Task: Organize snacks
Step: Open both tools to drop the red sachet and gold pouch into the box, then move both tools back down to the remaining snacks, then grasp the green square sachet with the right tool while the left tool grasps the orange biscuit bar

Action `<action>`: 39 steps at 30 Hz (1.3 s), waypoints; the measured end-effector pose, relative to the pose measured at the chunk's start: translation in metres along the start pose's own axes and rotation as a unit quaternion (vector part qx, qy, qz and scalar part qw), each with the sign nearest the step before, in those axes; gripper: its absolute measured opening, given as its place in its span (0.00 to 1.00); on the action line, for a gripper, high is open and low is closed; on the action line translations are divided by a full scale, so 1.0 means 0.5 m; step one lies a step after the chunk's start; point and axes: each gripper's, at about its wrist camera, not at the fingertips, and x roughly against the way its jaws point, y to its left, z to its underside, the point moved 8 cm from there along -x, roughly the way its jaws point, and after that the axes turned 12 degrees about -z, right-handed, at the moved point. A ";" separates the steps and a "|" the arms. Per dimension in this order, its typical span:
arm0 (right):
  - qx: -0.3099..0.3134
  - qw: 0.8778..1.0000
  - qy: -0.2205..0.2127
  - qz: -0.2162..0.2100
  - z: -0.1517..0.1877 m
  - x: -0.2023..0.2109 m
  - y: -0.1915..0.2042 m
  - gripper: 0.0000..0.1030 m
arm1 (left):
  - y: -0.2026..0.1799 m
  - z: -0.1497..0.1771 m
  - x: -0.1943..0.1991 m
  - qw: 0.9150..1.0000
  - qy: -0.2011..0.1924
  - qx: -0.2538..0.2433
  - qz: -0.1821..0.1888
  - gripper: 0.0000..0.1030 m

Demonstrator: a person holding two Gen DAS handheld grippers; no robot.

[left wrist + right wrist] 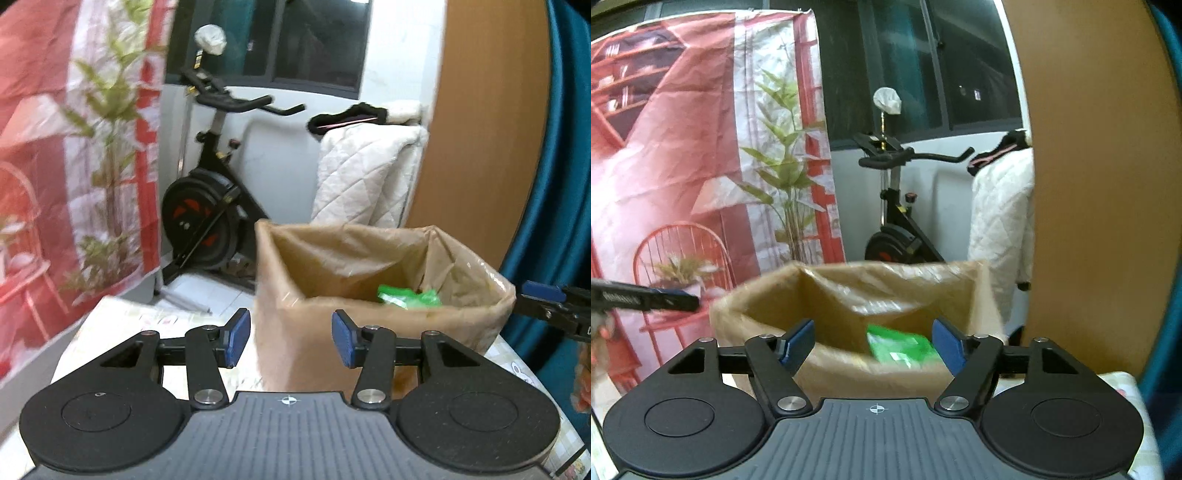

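1. On the table (110, 317), a cardboard box (332, 332) lined with a thin plastic bag is seen, standing just ahead of both grippers.
2. Inside the box, a green snack packet (408, 295) is seen lying low against the far right side in the left wrist view; in the right wrist view the same packet (901, 347) is seen near the front wall.
3. The left gripper (291, 340) is held with its blue-padded fingers spread apart, and nothing is gripped between them; it is pointed at the near left corner of the box.
4. The right gripper (873, 343) is likewise held spread wide, with nothing pinched; the box opening and the packet are framed between its fingers.
5. Each gripper is caught at the edge of the other's view, to either side of the box.
6. Behind the box, an exercise bike (214, 206) is seen against a white wall, with a quilted white cover (365, 173) beside it.
7. A printed red backdrop (683, 147) is hung at the left, and a wooden panel (1100, 184) is seen at the right.
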 end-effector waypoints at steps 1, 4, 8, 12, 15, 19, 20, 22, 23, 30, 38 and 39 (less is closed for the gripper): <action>-0.003 1.000 0.005 0.003 0.017 0.012 -0.007 0.62 | 0.011 0.012 0.007 1.000 0.003 0.005 -0.003 0.49; -0.021 0.999 0.027 0.011 0.080 0.031 -0.033 0.61 | 0.037 0.059 0.028 1.000 0.013 0.021 -0.012 0.49; -0.029 0.996 0.073 0.029 0.181 0.034 -0.064 0.58 | 0.049 0.118 0.040 0.998 0.035 0.042 -0.012 0.49; -0.028 0.992 0.119 0.034 0.268 0.018 -0.079 0.54 | 0.051 0.169 0.042 0.996 0.057 0.065 -0.012 0.48; -0.026 0.988 0.149 0.039 0.321 0.001 -0.082 0.53 | 0.055 0.195 0.034 0.994 0.075 0.081 -0.014 0.48; -0.040 0.983 0.173 0.042 0.376 -0.014 -0.085 0.53 | 0.061 0.221 0.029 0.993 0.086 0.083 -0.022 0.48; -0.046 0.982 0.176 0.044 0.387 -0.016 -0.087 0.53 | 0.063 0.226 0.030 0.993 0.087 0.082 -0.024 0.48; -0.059 0.981 0.177 0.048 0.403 -0.018 -0.097 0.53 | 0.069 0.236 0.029 0.992 0.089 0.080 -0.025 0.48; -0.064 0.981 0.177 0.051 0.407 -0.018 -0.103 0.53 | 0.070 0.239 0.030 0.992 0.090 0.079 -0.026 0.48; -0.093 0.979 0.170 0.069 0.433 -0.014 -0.132 0.51 | 0.073 0.253 0.025 0.991 0.096 0.087 -0.034 0.48; -0.096 0.979 0.153 0.094 0.447 0.011 -0.117 0.34 | 0.073 0.276 0.017 0.989 0.114 0.092 -0.032 0.48; -0.099 0.979 0.149 0.094 0.447 0.013 -0.109 0.34 | 0.075 0.282 0.015 0.988 0.120 0.096 -0.032 0.48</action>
